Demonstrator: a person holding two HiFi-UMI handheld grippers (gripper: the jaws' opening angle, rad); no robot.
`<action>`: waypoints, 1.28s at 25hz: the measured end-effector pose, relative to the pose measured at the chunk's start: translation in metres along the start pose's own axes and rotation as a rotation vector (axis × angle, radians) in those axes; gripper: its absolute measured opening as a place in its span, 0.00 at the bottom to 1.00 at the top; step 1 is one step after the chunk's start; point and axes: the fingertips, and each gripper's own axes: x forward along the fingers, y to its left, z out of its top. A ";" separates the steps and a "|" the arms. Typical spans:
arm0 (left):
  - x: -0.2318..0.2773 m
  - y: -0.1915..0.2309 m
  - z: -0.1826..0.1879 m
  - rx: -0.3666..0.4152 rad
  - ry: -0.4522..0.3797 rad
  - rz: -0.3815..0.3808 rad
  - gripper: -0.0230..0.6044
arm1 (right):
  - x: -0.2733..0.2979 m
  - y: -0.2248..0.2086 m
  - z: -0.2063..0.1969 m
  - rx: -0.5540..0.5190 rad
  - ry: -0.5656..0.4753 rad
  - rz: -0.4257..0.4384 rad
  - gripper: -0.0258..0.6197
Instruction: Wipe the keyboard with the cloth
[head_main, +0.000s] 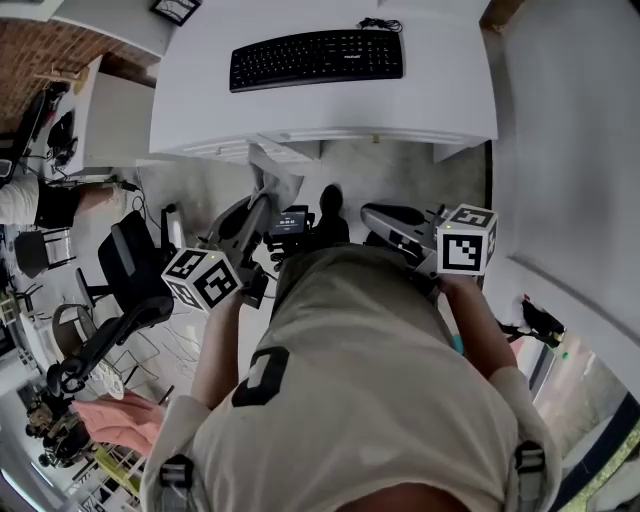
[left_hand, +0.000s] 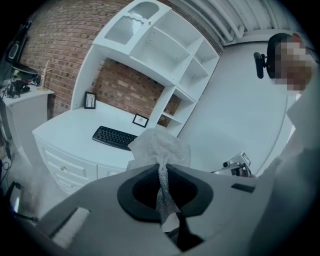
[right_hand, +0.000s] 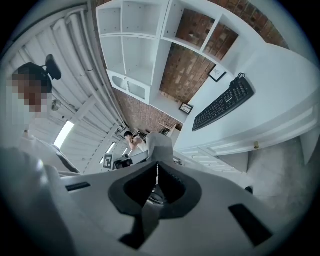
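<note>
A black keyboard (head_main: 316, 58) lies on the white desk (head_main: 200, 100), far ahead of both grippers. My left gripper (head_main: 266, 197) is shut on a pale grey textured cloth (head_main: 272, 172), held in the air below the desk's front edge. In the left gripper view the cloth (left_hand: 161, 149) bunches out above the closed jaws of the left gripper (left_hand: 163, 166), with the keyboard (left_hand: 114, 136) beyond it. My right gripper (head_main: 370, 213) hangs to the right at about the same height. In the right gripper view the right gripper (right_hand: 157, 165) is shut with nothing in it, and the keyboard (right_hand: 223, 103) is far off.
Small picture frames (left_hand: 140, 120) stand at the back of the desk under white shelves (left_hand: 165, 50). Drawers (head_main: 290, 147) run under the desk front. A black office chair (head_main: 128, 262) is at the left. A white wall (head_main: 570, 150) bounds the right side.
</note>
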 end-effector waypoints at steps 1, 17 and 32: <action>0.003 0.006 0.006 0.002 0.003 -0.005 0.07 | 0.006 -0.001 0.007 -0.002 -0.003 -0.012 0.05; 0.007 0.062 0.016 -0.040 -0.039 0.016 0.07 | 0.031 -0.016 0.014 -0.051 0.064 -0.112 0.05; 0.019 0.186 0.074 -0.075 -0.089 0.094 0.07 | 0.112 -0.039 0.049 -0.046 0.122 -0.199 0.05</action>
